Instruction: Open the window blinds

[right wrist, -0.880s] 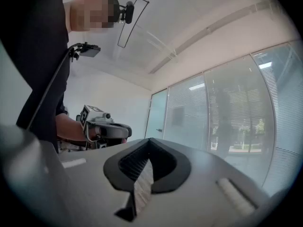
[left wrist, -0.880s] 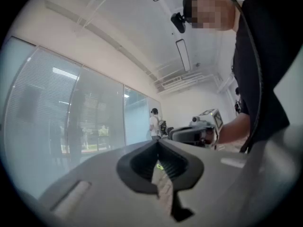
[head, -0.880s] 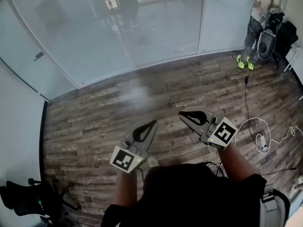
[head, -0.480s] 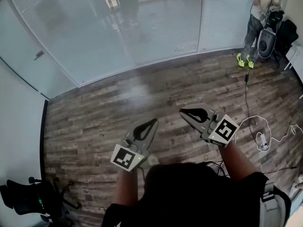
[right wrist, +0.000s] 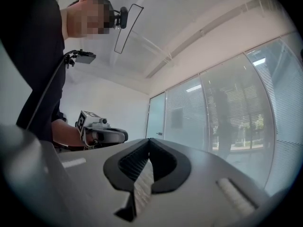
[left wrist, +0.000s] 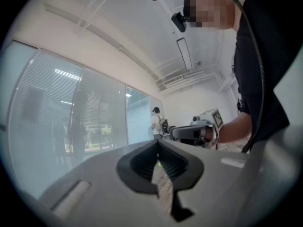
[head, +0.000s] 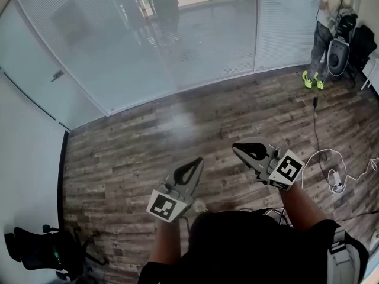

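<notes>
Head view shows the window blinds (head: 142,46) hanging down to the wood floor (head: 148,141), their slats running horizontally, well apart from both grippers. The left gripper (head: 196,161) and the right gripper (head: 237,148) each have jaws pressed together on nothing and point toward the blinds.

Window blinds (head: 177,34) stand ahead beyond the floor (head: 148,135); a person (head: 328,16) at their right end, cables (head: 331,173) nearer
</notes>
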`<state>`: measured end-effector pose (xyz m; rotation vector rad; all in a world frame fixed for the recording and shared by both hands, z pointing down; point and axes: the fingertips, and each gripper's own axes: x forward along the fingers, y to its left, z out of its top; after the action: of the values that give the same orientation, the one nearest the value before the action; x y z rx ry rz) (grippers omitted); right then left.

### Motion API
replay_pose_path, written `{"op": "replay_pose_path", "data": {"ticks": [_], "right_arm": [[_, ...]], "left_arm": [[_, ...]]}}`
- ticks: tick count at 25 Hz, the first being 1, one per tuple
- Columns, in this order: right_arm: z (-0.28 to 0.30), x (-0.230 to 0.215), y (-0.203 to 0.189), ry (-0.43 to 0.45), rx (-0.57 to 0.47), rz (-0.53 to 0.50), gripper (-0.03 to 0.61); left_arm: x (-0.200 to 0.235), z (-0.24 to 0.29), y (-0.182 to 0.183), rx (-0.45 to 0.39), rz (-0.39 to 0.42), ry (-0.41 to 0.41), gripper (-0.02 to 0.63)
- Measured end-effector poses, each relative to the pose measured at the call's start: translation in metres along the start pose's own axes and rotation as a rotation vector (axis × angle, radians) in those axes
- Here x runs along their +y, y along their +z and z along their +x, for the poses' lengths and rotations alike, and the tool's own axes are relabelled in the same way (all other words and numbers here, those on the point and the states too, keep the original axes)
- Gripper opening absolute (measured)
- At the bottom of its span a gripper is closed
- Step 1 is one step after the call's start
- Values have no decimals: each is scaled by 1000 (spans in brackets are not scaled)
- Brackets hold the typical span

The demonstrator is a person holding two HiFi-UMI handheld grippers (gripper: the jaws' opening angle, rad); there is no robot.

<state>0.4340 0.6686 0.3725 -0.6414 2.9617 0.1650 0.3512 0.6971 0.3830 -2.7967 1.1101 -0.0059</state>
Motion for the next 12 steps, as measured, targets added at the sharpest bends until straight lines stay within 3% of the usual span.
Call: {"op": "replay_pose_path", "data": {"ticks": [12], "right_arm": [[30,22,-6,72,-1,-5,6]], "left_arm": [[20,-22,1,32,16,46,5]]}}
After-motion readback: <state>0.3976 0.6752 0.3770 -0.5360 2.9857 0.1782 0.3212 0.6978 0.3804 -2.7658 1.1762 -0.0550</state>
